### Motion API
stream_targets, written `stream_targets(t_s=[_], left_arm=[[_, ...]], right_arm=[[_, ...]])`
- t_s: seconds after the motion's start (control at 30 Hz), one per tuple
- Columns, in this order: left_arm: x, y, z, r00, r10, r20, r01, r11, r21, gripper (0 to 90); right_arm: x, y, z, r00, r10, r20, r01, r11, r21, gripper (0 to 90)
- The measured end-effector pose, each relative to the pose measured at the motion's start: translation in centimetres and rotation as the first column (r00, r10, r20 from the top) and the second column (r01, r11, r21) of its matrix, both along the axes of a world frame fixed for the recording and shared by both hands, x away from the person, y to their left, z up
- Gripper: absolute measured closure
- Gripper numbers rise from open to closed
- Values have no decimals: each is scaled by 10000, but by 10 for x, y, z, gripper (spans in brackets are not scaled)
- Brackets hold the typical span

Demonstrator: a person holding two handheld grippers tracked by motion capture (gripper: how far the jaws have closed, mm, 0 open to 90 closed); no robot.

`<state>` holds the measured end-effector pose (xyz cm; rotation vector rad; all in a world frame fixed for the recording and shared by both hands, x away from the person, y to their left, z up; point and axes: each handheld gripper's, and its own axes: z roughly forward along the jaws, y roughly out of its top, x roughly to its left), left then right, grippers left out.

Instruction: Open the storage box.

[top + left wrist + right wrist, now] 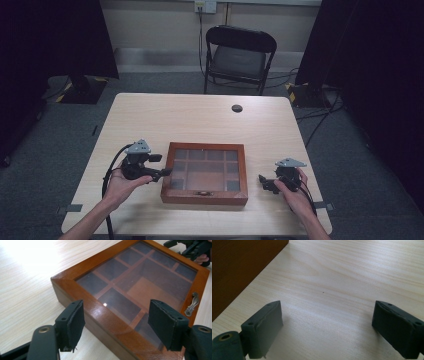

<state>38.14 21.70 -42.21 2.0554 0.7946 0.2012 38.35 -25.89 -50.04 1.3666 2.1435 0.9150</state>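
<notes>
The left gripper (115, 322) stands with its two black padded jaws wide apart, straddling the near left corner region of the square reddish-brown wooden box with a glass-paned lid (140, 287); the pads press on nothing, one hanging beside the box's outer wall and the other over the glass. The box sits flat in the middle of the pale wood-grain table (200, 115), toward the person's edge, its lid down and its small ornate metal clasp (192, 304) at the front rim. Through the glass the divided compartments look empty (the reflections make this hard to confirm).

The right gripper (327, 327) is likewise spread wide with only bare tabletop between its jaws, resting in the hand just beside the box's right wall without touching it.

By my reading the work has barely begun: the lid is shut, the clasp untouched, and everything from gripping to opening remains.

Beyond the table stands a black folding chair (239, 55), well apart, with cables along the floor. Nothing lies between either gripper and the box.
</notes>
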Motion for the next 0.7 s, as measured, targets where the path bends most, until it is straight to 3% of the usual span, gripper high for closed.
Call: stream_targets(t_s=[0.47,0.7], left_arm=[[-9,-23,3,9978,-549,367,560,9980,-299,351],[-16,-38,6,9913,-1257,398,1270,9914,-315,405]], right_arm=[[0,0,0,10000,-9,3,9,10000,-17,89],[0,0,0,10000,0,3,0,10000,-3,88]])
